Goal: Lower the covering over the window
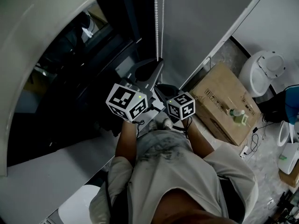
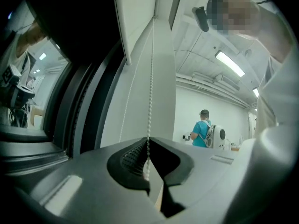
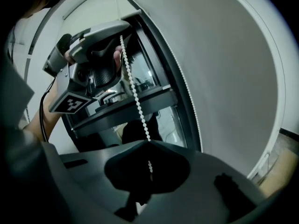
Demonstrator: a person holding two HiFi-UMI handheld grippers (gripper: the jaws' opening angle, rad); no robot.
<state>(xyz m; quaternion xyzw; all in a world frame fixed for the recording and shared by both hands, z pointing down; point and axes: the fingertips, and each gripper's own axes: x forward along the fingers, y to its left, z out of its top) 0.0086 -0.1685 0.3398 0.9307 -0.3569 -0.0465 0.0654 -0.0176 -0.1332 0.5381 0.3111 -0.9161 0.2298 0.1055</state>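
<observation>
The left gripper is clamped shut on the bead chain. The right gripper pinches the same chain just below it.

Head view looks steeply down; both gripper views share the bead chain.

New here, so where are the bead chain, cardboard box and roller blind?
bead chain (image 2: 151,78), left gripper view, mid-strand.
cardboard box (image 1: 217,91), head view, top face.
roller blind (image 3: 233,73), right gripper view, grey fabric.
</observation>
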